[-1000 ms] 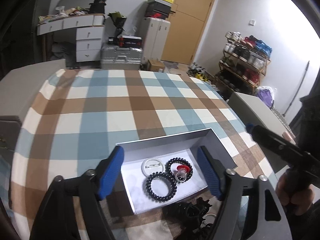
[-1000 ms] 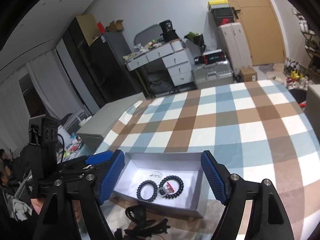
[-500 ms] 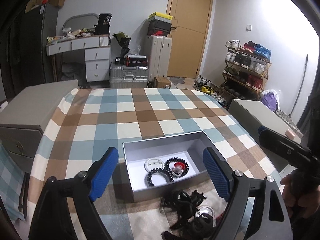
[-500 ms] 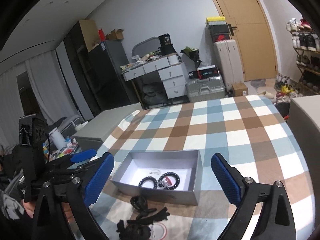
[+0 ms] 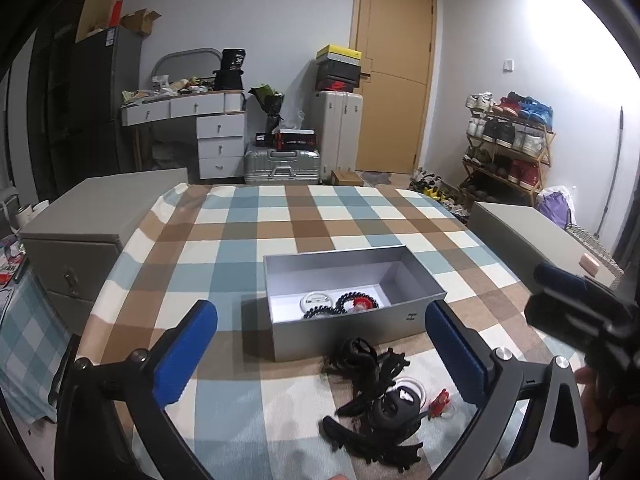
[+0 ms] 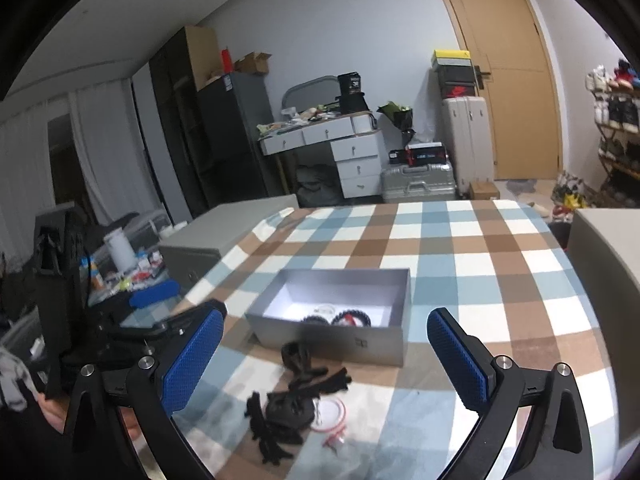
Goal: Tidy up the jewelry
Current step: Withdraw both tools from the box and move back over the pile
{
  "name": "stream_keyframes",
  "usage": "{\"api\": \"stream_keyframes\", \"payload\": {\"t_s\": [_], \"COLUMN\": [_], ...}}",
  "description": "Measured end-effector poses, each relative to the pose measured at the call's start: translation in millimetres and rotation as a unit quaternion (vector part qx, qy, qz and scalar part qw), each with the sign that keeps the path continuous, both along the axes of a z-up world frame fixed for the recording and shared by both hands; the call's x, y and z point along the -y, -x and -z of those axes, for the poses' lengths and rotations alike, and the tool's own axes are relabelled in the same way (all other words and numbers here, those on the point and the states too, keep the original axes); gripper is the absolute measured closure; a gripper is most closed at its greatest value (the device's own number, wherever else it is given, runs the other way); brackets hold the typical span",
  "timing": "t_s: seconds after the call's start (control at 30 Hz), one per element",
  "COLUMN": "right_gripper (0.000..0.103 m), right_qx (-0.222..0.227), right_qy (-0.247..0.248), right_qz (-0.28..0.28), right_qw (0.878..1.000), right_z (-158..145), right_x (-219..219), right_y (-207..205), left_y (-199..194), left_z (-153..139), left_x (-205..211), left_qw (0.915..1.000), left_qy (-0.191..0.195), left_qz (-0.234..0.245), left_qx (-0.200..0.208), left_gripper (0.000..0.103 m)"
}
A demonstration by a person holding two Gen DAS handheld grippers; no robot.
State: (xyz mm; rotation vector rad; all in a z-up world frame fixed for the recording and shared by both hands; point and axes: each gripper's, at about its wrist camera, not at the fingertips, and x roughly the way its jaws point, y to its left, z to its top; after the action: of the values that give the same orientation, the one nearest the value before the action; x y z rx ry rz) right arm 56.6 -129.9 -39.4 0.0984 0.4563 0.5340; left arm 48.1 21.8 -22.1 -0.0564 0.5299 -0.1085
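A grey open box (image 5: 404,320) sits on the checked tablecloth; it also shows in the right wrist view (image 6: 344,340). Inside lie two black beaded bracelets (image 5: 352,303), one around a red piece, and a clear ring (image 5: 316,300). In front of the box lies a pile of black jewelry (image 5: 376,396) with a clear bangle (image 5: 412,386) and a small red piece (image 5: 440,398); the pile shows in the right wrist view (image 6: 292,404) too. My left gripper (image 5: 320,360) is open and empty, raised above the pile. My right gripper (image 6: 324,364) is open and empty, also raised.
Grey cabinets stand at the table's left (image 5: 92,220) and right (image 5: 532,236). Behind are a white desk with drawers (image 5: 200,128), suitcases (image 5: 284,160), a shoe rack (image 5: 508,148) and a door (image 5: 392,96). The left gripper shows at the left of the right wrist view (image 6: 132,320).
Both grippers have pulled back and up from the box, both still open. The box now looks farther away, and the black jewelry pile in front of it has come into full view.
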Motion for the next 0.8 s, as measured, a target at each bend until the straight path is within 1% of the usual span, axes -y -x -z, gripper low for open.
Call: {"api": "stream_keyframes", "payload": {"t_s": [0.13,0.4,0.5,0.7,0.8], "right_gripper": [0.000,0.000,0.000,0.004,0.008], "right_qx": [-0.020,-0.081,-0.094,-0.112,-0.115], "right_qy": [0.004,0.017,0.025,0.039,0.043], "right_qz": [0.007,0.006,0.008,0.003,0.001], "right_qw": [1.000,0.997,0.995,0.993,0.992], "right_z": [14,53,66,84,90], "right_x": [4,11,11,5,1], "right_y": [5,7,8,8,8], "left_y": [7,19,22,29,30], "left_z": [10,41,50,64,70], "left_x": [-1,-4,-7,-10,-10], "left_qw": [1.0000,0.9988,0.9978,0.9956,0.9948], "left_qy": [-0.002,-0.002,0.004,0.013,0.012], "left_qz": [-0.009,-0.019,-0.020,-0.021,-0.020], "left_qx": [-0.004,-0.046,-0.063,-0.090,-0.099], "left_gripper": [0.001,0.001,0.001,0.001,0.001]}}
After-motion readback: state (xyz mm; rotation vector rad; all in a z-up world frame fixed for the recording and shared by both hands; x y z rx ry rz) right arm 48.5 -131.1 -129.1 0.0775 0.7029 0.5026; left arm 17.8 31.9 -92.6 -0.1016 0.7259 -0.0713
